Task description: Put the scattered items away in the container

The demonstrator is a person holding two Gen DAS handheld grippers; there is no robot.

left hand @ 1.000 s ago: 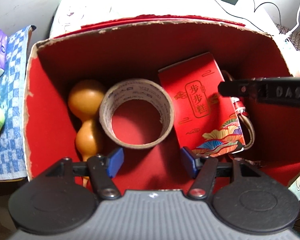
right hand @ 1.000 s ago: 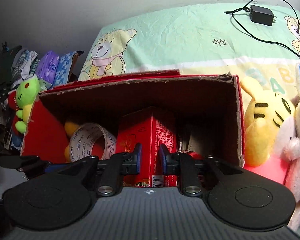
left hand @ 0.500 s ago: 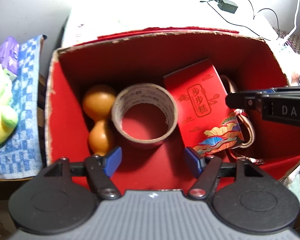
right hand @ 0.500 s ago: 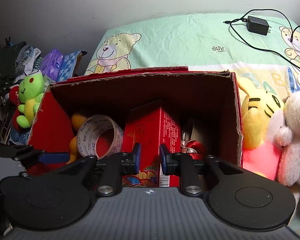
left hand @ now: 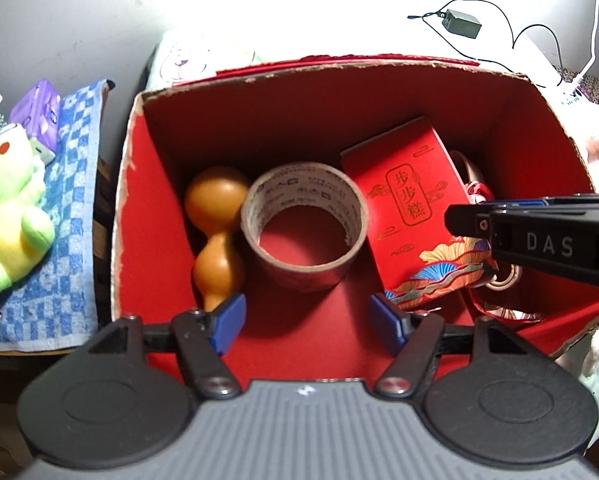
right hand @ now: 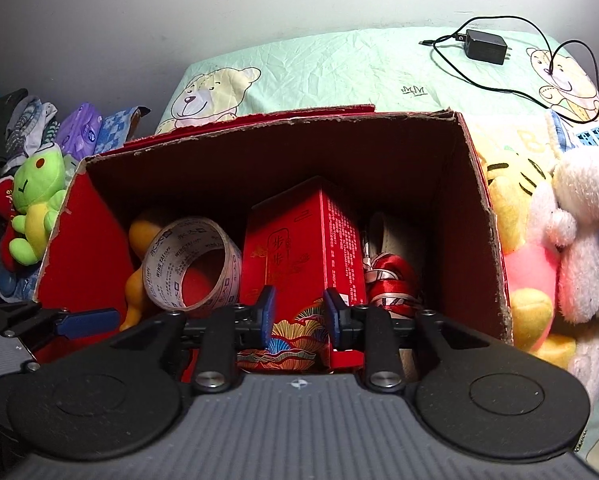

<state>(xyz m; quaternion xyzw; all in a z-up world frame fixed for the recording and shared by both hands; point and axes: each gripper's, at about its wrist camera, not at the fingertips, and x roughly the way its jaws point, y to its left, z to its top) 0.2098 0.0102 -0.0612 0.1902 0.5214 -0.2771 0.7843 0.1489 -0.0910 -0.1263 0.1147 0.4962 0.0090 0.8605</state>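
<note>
Red cardboard lines the open box (left hand: 151,216), its torn top rim showing raw brown edge, and it sits on a mint bedsheet (right hand: 339,68) printed with teddy bears. Inside it, along the floor, I see an orange gourd (left hand: 215,236) lying against the left wall, touching a wide roll of tape (left hand: 305,228) whose pale inner face carries printed lettering; the roll lies on its flat side from my left camera's angle. Just beside it leans a red gift carton (left hand: 407,208) with gold characters and a fan pattern in blue and orange near its lower end. Behind that carton a red ribbon bundle (right hand: 391,276) and a pale loop fill the right corner. My left claw (left hand: 305,322) hangs over the near edge of the box with its blue pads spread wide and nothing between them. My right claw (right hand: 297,314) has its pads drawn partly together with a clear gap, empty, hovering in front of the gift carton. Outside, a green plush frog (left hand: 7,216) lies on a blue checked cloth (left hand: 67,240), and a black charger (right hand: 485,46) rests on the sheet.
</note>
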